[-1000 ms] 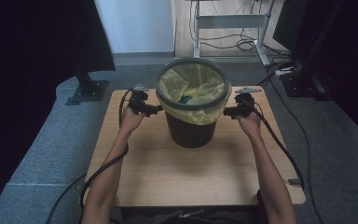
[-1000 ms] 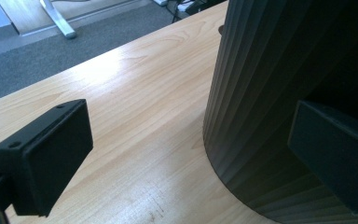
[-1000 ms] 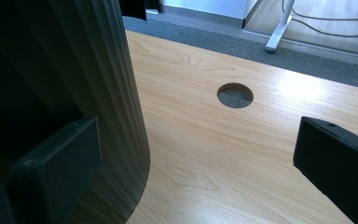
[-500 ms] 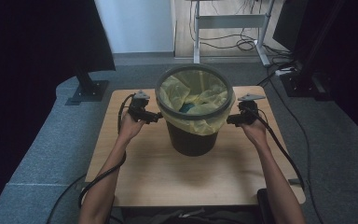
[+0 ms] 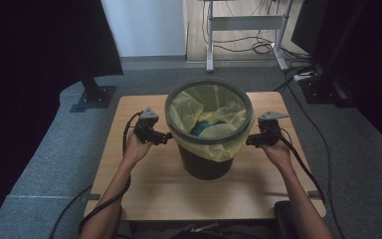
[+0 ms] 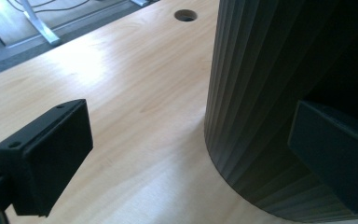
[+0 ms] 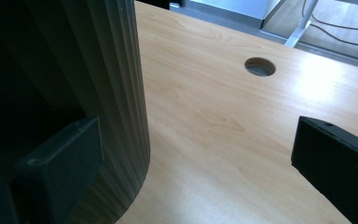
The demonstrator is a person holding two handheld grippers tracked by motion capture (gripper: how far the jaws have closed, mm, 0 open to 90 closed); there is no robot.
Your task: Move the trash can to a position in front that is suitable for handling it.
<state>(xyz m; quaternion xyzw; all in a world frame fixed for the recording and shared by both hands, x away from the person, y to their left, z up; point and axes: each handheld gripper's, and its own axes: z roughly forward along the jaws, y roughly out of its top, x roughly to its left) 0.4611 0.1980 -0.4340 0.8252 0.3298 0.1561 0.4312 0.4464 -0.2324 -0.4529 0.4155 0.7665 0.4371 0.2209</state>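
Mid-table (image 5: 144, 194), one dark ribbed bin (image 5: 205, 162) stands upright, long axis vertical, mouth up, with one yellow liner (image 5: 214, 107) folded over its rim. Two grippers flank it: left gripper (image 5: 166, 136) and right gripper (image 5: 249, 141), both with jaws spread wide, gripping nothing.

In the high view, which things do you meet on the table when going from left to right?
Left gripper → dark bin lined with a yellow bag → right gripper, all on the wooden table.
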